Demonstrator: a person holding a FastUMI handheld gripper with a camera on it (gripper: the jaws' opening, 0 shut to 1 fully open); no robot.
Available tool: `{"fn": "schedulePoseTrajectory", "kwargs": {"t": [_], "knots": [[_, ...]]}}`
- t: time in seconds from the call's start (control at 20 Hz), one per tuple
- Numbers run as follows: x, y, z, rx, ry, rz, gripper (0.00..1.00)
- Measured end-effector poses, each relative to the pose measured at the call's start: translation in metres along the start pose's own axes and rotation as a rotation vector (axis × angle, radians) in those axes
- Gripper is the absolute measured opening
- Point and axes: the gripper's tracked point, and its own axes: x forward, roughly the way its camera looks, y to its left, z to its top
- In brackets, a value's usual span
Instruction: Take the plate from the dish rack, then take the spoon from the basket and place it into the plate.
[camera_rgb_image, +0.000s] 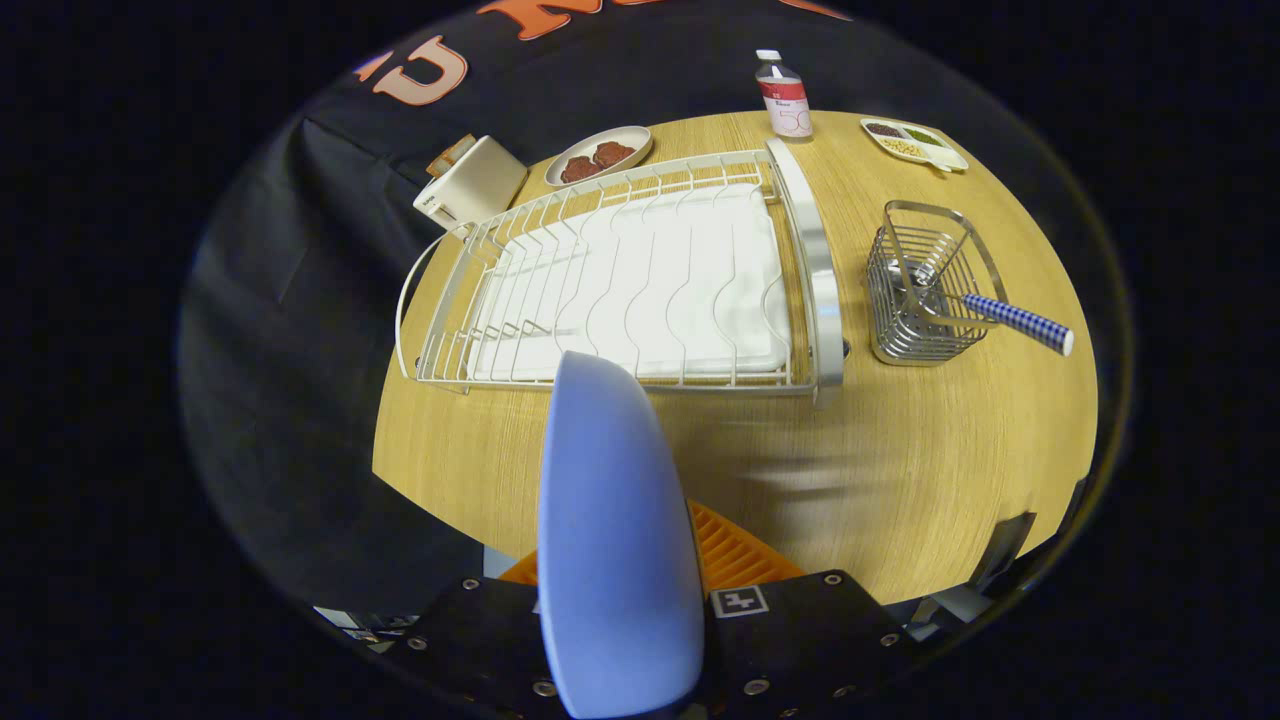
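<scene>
Blue plate (615, 545) edge-on between fingers (745, 560)

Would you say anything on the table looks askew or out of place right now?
Only mildly: the spoon leans steeply out of the wire basket, its handle hanging past the rim. The blue plate stands on edge between the gripper fingers, clear of the dish rack.

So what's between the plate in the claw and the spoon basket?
In the gripper view, bare wooden table lies between the plate held by the claw and the basket; the dish rack sits to the side.

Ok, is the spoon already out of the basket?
No, the spoon stands in the wire basket beside the dish rack, while the tool holds the plate.
</scene>
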Motion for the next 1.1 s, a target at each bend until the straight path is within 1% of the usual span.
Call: {"fn": "schedulePoseTrajectory", "kwargs": {"t": [0.25,0.35,0.55,0.8,0.85,0.9,0.95,1.1], "knots": [[0.021,-0.011,-0.013,0.004,0.011,0.011,0.42],[0.028,-0.026,-0.016,-0.017,0.029,-0.032,0.43],[0.028,-0.041,-0.023,-0.004,0.059,-0.054,0.43],[0.027,-0.065,-0.034,0.031,0.113,-0.081,0.60],[0.026,-0.070,-0.035,0.027,0.119,-0.096,0.66],[0.024,-0.075,-0.036,0.023,0.120,-0.112,0.69],[0.024,-0.079,-0.036,0.024,0.116,-0.120,0.74],[0.025,-0.083,-0.030,0.042,0.088,-0.129,0.77]]}}
